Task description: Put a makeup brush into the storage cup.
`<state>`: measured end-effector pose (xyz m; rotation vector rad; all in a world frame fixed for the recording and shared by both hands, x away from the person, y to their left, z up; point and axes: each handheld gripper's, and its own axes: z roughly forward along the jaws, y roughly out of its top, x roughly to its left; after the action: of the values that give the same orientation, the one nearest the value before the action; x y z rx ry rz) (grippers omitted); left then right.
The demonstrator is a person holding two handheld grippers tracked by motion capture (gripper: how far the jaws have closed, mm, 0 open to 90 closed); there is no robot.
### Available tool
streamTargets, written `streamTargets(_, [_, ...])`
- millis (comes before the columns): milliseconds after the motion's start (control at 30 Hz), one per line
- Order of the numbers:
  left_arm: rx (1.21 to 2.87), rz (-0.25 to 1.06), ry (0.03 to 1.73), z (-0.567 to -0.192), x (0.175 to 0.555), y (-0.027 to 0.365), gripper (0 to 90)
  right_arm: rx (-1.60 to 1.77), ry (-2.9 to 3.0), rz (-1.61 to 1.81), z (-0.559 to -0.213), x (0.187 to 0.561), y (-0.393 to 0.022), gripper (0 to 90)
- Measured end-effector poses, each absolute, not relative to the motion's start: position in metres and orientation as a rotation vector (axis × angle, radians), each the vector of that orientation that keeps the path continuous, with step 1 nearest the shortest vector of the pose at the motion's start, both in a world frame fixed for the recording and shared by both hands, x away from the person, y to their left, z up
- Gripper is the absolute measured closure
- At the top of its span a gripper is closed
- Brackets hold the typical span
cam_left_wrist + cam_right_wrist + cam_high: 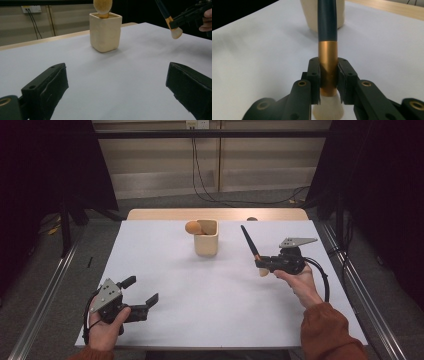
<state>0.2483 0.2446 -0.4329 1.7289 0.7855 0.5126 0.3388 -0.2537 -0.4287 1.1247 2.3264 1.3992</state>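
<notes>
- My right tool (265, 265) is clamped on the brush (251, 248), jaws pressed on its gold ferrule (327, 67), as the right gripper view shows head on.
- The brush is up off the worktop (200, 295), dark handle slanting up and away toward the far side, pale bristle tip (263, 272) pointing down and back toward me.
- The cup (206, 240) is where I judge this brush is headed: it stands upright at the far middle of the worktop, up and to the left of my right tool in the high view, well apart from it.
- There is already something in it: a round orange-headed item (193, 227) pokes out above the rim on the left side, so the free space looks to be on the right.
- The brush's long axis already leans roughly toward the cup; I reckon the handle end would go in first, or I would need to turn the wrist to drop the bristles in.
- My right hand (300, 282) is the nearer one; its palm cradles the tool from below, forearm coming in from bottom right.
- My left tool (142, 292) rests low near the front left corner, jaws wide apart with nothing between them, aimed at the cup from far off.
</notes>
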Motion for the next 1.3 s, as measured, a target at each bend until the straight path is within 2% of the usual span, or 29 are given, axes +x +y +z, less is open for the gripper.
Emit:
streamTargets(867, [1.756, 0.435, 0.72, -0.427, 0.239, 0.225, 3.2, 0.969, 2.441, 1.477, -0.427, 0.296, -0.237, 74.5])
streamTargets(1300, [1.795, 0.392, 0.651, -0.428, 0.235, 0.213, 3.1, 0.835, 2.568, 1.482, -0.423, 0.287, -0.21, 74.5])
